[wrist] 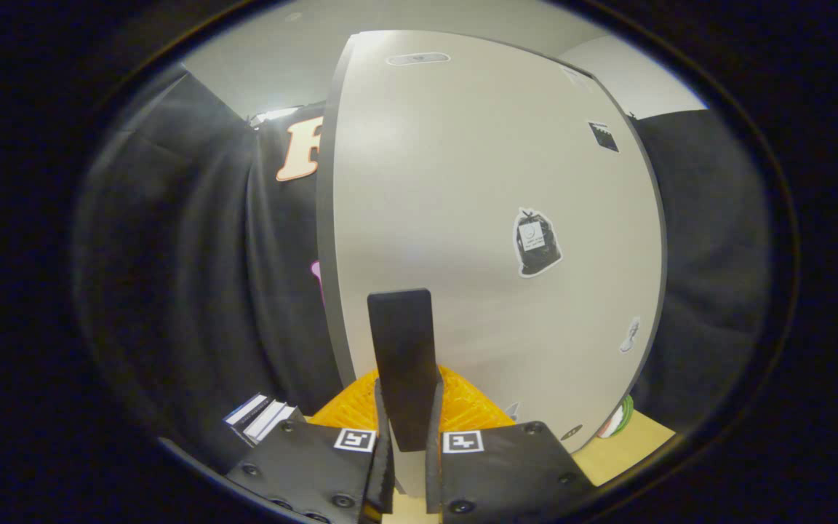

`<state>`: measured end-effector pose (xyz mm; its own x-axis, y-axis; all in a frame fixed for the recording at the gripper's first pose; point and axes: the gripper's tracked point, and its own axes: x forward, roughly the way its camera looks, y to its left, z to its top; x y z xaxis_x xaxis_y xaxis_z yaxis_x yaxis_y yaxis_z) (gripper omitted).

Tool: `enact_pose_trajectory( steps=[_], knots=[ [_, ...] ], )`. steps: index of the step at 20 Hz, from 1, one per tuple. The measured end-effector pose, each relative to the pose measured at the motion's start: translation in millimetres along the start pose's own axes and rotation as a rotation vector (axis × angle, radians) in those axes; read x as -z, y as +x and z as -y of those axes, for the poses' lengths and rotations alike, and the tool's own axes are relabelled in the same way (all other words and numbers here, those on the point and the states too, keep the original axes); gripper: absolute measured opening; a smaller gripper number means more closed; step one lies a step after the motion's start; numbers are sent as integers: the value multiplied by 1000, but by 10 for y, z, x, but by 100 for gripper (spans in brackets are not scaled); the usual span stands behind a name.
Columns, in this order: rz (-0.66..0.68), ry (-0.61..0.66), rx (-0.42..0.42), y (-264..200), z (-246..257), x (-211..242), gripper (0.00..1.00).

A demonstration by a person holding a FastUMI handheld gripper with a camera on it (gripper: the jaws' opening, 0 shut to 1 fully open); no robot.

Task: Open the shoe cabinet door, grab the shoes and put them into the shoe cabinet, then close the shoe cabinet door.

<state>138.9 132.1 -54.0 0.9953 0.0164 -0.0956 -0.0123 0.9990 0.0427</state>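
The beige shoe cabinet door (492, 189) stands close ahead of me, with several small stickers on its face. Its grey left edge (326, 240) shows against the black cloth. A flat black handle (401, 342) sticks out from the door towards me and runs between my fingers. My gripper (409, 399) is shut on this handle, with the orange ribbed fingertips (473, 407) pressing on it from both sides. No shoes are in sight.
Black cloth hangs left and right of the door. A light wooden surface (626, 445) lies below the door at the right, with a green and red object (620, 417) at the door's lower corner. A small white and black item (262, 416) sits low on the left.
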Motion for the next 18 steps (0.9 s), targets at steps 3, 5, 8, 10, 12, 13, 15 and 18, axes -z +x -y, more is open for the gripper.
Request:
enact_pose_trajectory(
  steps=[3, 5, 8, 10, 12, 13, 15, 18],
  knots=[
    [-2, 29, -31, -476, 198, -16, 19],
    [-7, 27, -43, -801, 407, -41, 19],
    [-12, 11, -67, -1172, 666, -57, 19],
    [-19, -1, -100, -1377, 865, -65, 19],
    [-29, -10, -134, -1570, 1008, -26, 19],
    [-30, -8, -150, -1665, 1089, -28, 19],
    [-32, -14, -177, -1819, 1235, -50, 19],
    [-28, -24, -198, -2003, 1571, -46, 19]
  ],
)
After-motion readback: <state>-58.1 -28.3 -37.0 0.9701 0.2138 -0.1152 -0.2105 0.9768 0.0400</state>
